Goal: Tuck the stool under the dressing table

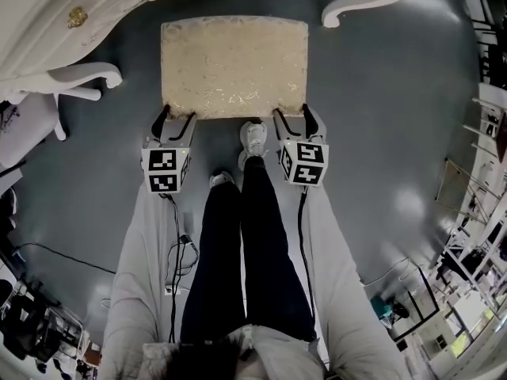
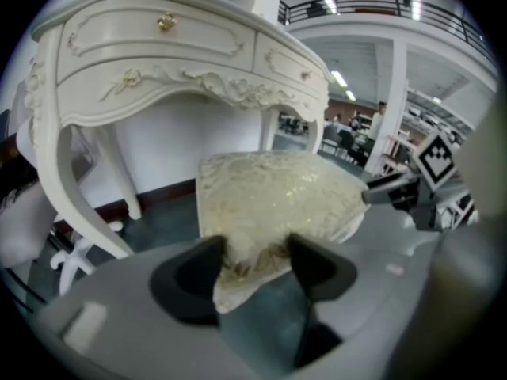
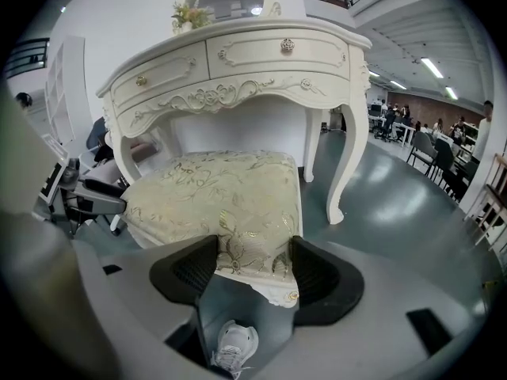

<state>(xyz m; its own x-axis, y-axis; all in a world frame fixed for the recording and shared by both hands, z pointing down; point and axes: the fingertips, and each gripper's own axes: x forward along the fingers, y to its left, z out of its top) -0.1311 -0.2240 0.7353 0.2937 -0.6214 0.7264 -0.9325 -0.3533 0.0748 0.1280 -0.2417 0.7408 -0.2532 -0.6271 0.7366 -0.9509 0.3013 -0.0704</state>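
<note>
left claw (image 1: 177,118) pinching stool (image 1: 234,66) near corner; right claw (image 1: 291,114) pinching other near corner; dressing table (image 3: 238,62) just beyond.

arms forward, parallel; left gripper (image 1: 179,115) and right gripper (image 1: 291,113), fingers tight on the stool (image 1: 234,66)

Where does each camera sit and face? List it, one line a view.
Head view: on the head, facing down; stool, table, left gripper, right gripper, legs show.
Left gripper view: on that gripper, facing the table across the stool; right gripper shows.
Right gripper view: likewise, facing the table front; a shoe shows.
All share stool and table.
</note>
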